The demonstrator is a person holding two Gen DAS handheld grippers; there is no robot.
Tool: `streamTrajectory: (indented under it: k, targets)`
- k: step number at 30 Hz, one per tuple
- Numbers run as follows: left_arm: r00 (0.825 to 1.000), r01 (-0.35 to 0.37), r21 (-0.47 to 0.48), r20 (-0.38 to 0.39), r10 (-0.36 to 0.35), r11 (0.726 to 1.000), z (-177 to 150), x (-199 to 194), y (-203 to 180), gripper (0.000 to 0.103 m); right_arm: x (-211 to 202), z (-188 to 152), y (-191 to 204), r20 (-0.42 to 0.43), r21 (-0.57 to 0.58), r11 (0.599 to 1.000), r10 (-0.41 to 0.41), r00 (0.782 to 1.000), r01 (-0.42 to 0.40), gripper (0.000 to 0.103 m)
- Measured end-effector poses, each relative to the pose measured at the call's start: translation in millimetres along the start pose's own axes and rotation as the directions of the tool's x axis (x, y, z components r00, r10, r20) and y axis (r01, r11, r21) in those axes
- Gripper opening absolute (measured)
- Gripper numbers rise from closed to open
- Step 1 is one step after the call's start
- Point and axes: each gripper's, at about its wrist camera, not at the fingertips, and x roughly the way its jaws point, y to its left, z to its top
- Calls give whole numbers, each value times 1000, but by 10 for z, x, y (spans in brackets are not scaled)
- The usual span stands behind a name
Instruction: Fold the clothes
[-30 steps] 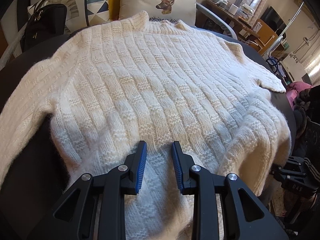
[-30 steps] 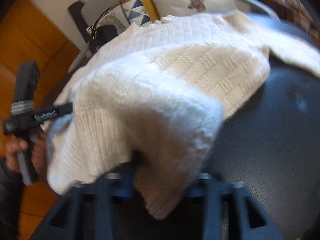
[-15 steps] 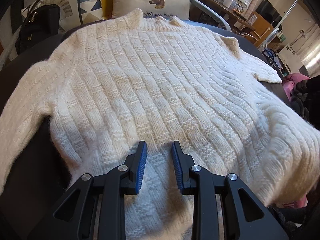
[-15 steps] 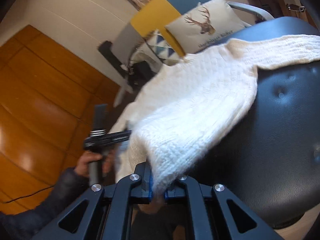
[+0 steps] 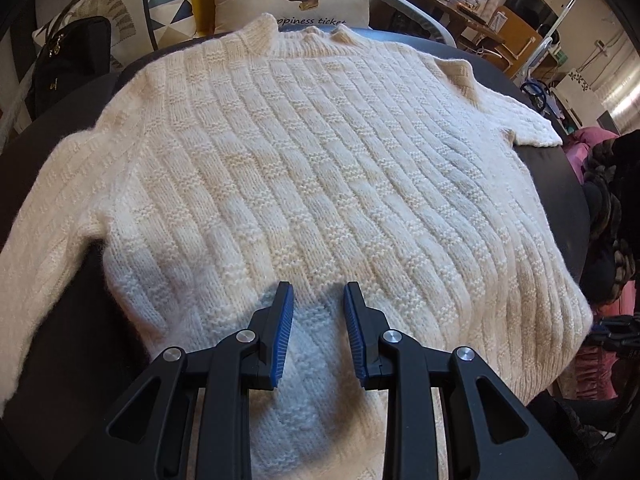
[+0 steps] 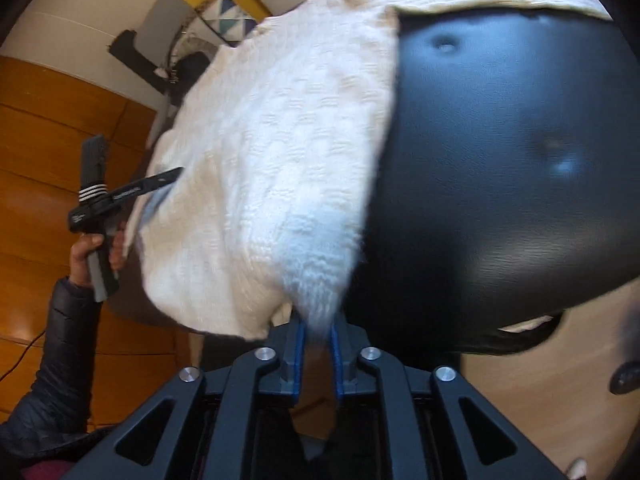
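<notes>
Pinching sweater hem lower than before, right hand-held gripper; left spread.

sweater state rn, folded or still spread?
Spread, no fold made. The sweater lies flat on the black seat, both sleeves out sideways; the right tool pinches one hem corner.

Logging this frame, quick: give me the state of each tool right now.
Left tool: open, over the sweater, holding nothing.
Right tool: shut on the sweater's bottom corner, at the edge of the black seat.
</notes>
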Motion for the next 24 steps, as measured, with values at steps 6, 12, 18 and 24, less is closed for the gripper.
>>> streamTrajectory:
  k: [6, 12, 18, 24]
  targets:
    - [1000, -2, -3, 0, 2, 1000, -21, 8, -28, 28, -65, 453, -312, 173, 148, 988, 20, 985, -46, 26]
    - [1000, -1, -5, 2, 1, 1000, -31, 12, -44, 28, 412, 850, -365, 172, 161, 987, -6, 985, -22, 26]
    - [1000, 13, -12, 3, -13, 1000, -27, 19, -7, 28, 528, 989, -33, 223, -29, 986, -155, 962, 166, 6]
    - [1000, 23, -18, 11, -23, 1000, -45, 17, 17, 28, 426, 787, 404, 396, -338, 739, -450, 801, 583, 5]
